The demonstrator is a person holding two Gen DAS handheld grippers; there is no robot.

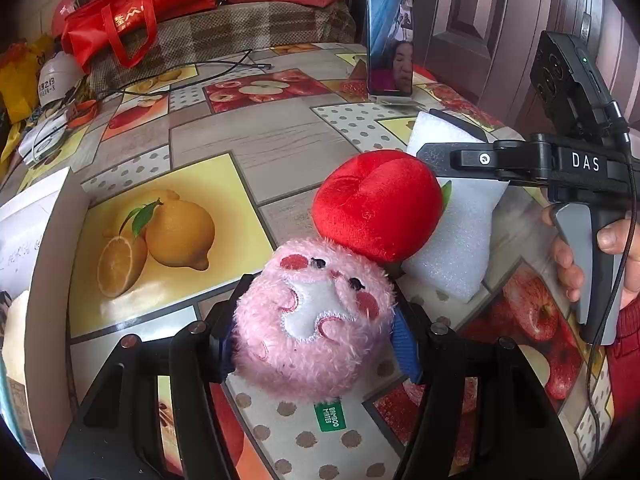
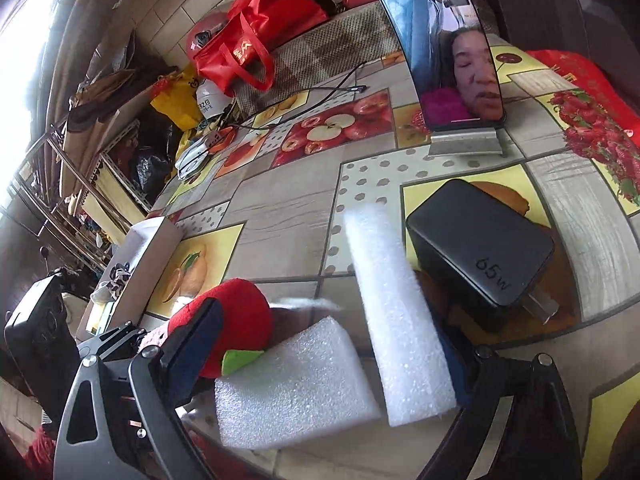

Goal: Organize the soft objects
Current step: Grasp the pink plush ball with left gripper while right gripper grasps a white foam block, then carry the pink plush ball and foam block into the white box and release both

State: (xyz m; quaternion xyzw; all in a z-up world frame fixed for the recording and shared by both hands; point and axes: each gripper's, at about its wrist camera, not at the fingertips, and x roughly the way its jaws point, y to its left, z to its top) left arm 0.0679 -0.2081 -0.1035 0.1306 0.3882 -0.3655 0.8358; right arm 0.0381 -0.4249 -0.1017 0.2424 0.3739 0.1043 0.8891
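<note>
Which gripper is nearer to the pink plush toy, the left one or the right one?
Left. The left gripper has the pink plush toy between its fingers; the right gripper is further right, around the white foam block.

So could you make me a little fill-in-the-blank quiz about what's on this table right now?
1. The left gripper is closed around a fluffy ____ plush ball.
2. The red plush apple leans on a block of white ____.
3. The phone stands upright on a ____.
4. The black charger is marked ____.

Answers: pink; foam; stand; 65W
</note>
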